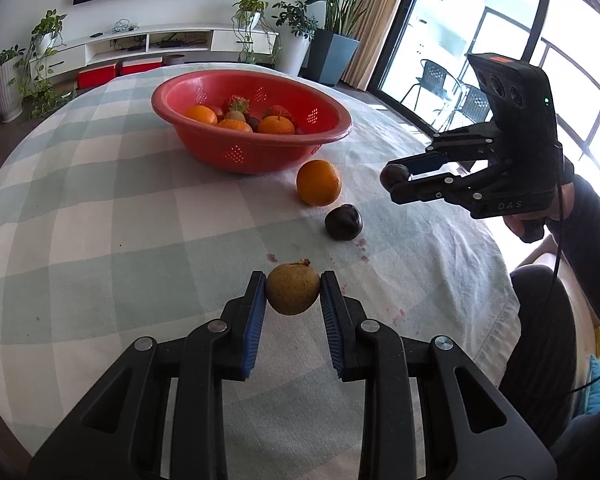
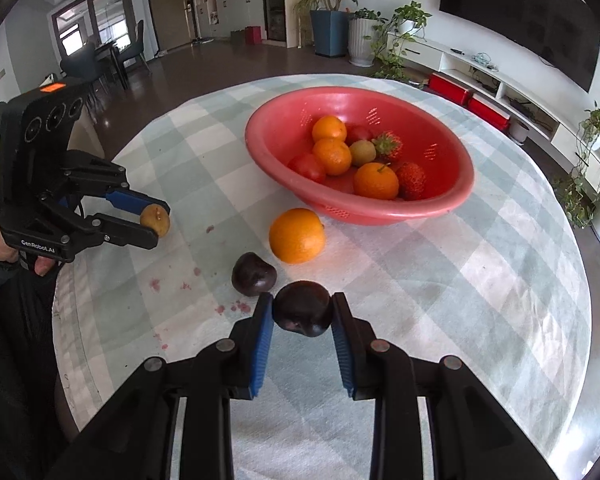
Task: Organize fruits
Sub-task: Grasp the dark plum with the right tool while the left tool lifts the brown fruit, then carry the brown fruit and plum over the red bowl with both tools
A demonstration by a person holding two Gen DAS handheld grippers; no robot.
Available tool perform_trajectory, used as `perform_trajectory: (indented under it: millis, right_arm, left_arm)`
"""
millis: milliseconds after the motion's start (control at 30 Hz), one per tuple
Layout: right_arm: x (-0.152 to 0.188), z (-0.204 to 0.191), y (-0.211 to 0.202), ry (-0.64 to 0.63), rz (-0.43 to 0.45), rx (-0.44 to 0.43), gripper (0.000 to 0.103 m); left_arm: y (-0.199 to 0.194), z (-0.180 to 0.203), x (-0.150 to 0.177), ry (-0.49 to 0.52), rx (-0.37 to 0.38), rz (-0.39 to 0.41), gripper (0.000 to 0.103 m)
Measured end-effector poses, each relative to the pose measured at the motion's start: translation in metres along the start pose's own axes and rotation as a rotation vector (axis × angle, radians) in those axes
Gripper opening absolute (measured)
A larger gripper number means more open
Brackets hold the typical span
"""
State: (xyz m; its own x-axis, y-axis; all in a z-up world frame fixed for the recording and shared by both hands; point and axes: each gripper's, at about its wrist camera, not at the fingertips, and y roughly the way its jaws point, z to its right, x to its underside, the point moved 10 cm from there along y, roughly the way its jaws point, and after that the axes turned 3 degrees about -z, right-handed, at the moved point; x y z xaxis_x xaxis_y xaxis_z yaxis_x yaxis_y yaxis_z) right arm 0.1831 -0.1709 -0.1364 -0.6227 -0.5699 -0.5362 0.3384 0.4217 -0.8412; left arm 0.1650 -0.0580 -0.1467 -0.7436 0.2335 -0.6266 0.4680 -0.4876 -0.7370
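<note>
The left gripper point(image 1: 293, 289) was clamped on a small brown pear-like fruit point(image 1: 292, 289) and the right gripper point(image 2: 302, 309) on a dark plum point(image 2: 302, 309) — both off the checked tablecloth point(image 1: 100, 216), likely light and bruisable, best held across the middle.

Red perforated basket point(image 1: 252, 152) beyond the tongs; orange citrus point(image 1: 318, 182); dark purple plum point(image 1: 343, 222); tan-brown fruit point(image 1: 293, 289) between blue pads point(image 1: 256, 320); surface cloth point(image 1: 100, 220) pale green-and-white check, pink stains
</note>
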Motion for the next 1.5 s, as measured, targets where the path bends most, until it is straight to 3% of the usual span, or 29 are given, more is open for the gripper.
perform_trajectory:
  millis: [167,367,500,633,900,1367,1433,1500]
  right_arm:
    - [-0.008,0.011,-0.028,0.077,0.075,0.003,0.031]
    - [-0.055,0.015,-0.047,0.095,0.159,0.025,0.032]
    - [-0.089,0.022,-0.032,0.106,0.153,0.097,0.032]
    - [-0.108,0.034,0.003,0.143,0.084,0.151,0.032]
    - [-0.119,0.072,0.048,0.276,0.021,0.201,0.032]
    - [-0.116,0.070,0.072,0.254,-0.026,0.234,0.032]
    - [-0.115,0.069,0.072,0.248,-0.029,0.238,0.032]
    - [-0.114,0.069,0.072,0.247,-0.028,0.238,0.032]
  left_arm:
    - [-0.020,-0.010,-0.029,0.000,-0.012,0.049,0.026]
    - [-0.036,-0.022,-0.090,0.081,-0.072,0.095,0.026]
    - [-0.025,-0.033,-0.129,0.097,-0.096,0.089,0.026]
    - [-0.004,-0.034,-0.154,0.118,-0.112,0.063,0.026]
    - [0.053,-0.036,-0.150,0.129,-0.124,-0.038,0.026]
    - [0.082,-0.050,-0.141,0.104,-0.143,-0.067,0.027]
    - [0.082,-0.049,-0.141,0.106,-0.140,-0.066,0.031]
    - [0.081,-0.048,-0.142,0.110,-0.141,-0.057,0.046]
